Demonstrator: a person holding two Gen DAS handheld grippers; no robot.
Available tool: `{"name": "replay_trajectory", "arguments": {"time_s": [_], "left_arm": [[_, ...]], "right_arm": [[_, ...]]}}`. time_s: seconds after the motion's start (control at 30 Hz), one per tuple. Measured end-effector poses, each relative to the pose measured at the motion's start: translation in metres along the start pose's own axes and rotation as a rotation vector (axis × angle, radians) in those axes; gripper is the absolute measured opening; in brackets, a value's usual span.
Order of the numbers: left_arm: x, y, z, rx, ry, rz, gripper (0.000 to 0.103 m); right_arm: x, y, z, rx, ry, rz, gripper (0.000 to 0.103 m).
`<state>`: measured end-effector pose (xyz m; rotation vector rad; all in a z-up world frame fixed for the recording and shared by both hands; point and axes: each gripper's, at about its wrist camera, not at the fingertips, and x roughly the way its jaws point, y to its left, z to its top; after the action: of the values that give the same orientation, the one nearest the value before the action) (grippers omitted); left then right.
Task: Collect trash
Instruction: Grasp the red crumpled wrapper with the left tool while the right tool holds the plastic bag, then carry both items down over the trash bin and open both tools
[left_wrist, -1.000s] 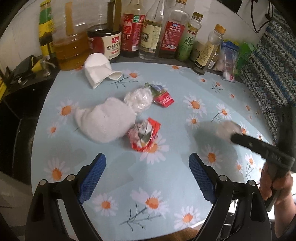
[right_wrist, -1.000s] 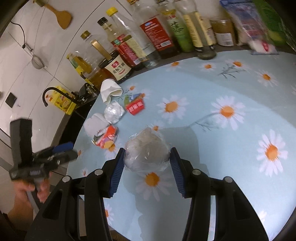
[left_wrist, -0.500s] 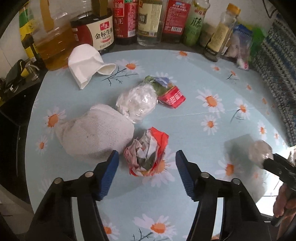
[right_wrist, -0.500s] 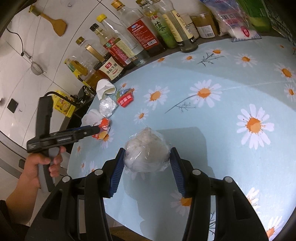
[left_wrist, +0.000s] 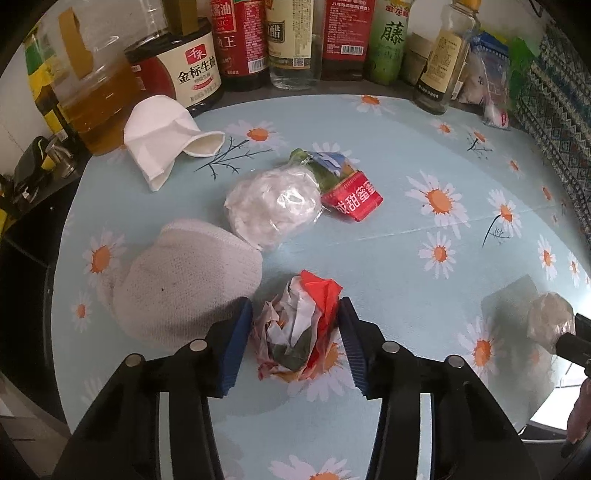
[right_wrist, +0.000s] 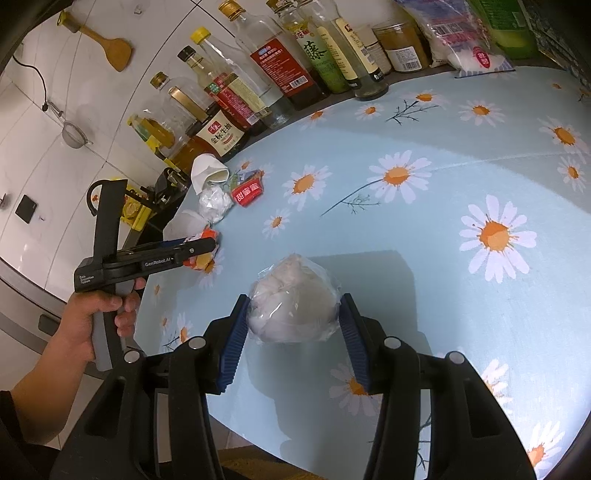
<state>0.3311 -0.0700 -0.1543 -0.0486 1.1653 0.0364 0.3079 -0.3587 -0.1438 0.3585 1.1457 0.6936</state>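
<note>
Right wrist view alone is showing the person's hand (right_wrist: 94, 317). Right hand-held gripper (right_wrist: 293, 325) is clamping a plastic-wrapped wad (right_wrist: 293, 308); left hand-held gripper (left_wrist: 295, 332) is bracketing a crumpled red wrapper (left_wrist: 299, 325), pads touching it.

Home kitchen. Round table (right_wrist: 461, 177) under a daisy-print cover, its far edge lined with condiment bottles (left_wrist: 295, 37): soy sauce (left_wrist: 188, 70), vinegar (left_wrist: 293, 40), cooking oil (left_wrist: 92, 96). Behind them, far left in the right-wrist view, a white tiled wall (right_wrist: 33, 122) with a wooden spatula (right_wrist: 110, 48) and a wire strainer (right_wrist: 72, 133) hanging on it. Salt bag (right_wrist: 469, 51) and spice jar (right_wrist: 400, 46) far right.
</note>
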Motion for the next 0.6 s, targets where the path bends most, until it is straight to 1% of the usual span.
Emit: {"name": "replay_trajectory", "arguments": {"time_s": [0.23,0.4,0.6], "left_arm": [[-0.014,0.0,-0.007,0.007,-0.028,-0.039,0.043],[-0.037,0.003,-0.019,0.014,-0.065,-0.084,0.043],[-0.067,0.017,-0.049,0.02,-0.101,-0.138,0.043]], "right_arm": [[-0.004,0.012,-0.008,0.007,-0.014,-0.014,0.05],[-0.004,0.039,-0.015,-0.02,-0.026,-0.032,0.05],[0.001,0.079,-0.025,-0.054,-0.034,-0.045,0.05]]}}
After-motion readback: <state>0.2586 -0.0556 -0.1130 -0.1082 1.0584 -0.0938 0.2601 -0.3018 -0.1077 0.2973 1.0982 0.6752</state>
